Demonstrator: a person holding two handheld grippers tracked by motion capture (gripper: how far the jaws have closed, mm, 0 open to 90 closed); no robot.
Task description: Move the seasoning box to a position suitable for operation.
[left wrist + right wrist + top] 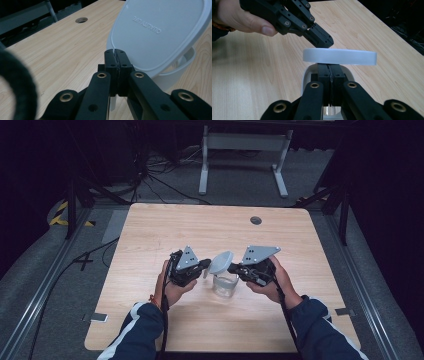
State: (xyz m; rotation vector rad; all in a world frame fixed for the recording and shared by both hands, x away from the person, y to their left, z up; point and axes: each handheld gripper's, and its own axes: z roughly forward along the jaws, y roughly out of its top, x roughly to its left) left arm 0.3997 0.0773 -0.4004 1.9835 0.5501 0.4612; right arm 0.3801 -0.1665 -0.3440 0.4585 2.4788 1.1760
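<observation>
A small clear container [225,286] stands in the middle of the wooden table [165,230]. Its white lid [221,261] is tilted up over it, lower at the left. My left gripper [205,267] is shut at the lid's left rim and seems to pinch it. In the left gripper view the lid [160,32] fills the upper right above the container [175,72], with the shut jaws [115,53] at its edge. My right gripper [231,268] is shut on the container's rim [305,77], just under the lid [339,57]; the left gripper [324,42] touches the lid's far edge.
A round cable hole [256,220] lies near the table's far edge. A white table frame [245,142] and cables sit on the floor beyond. A hand [242,20] holds the left gripper. Bare wood surrounds the container.
</observation>
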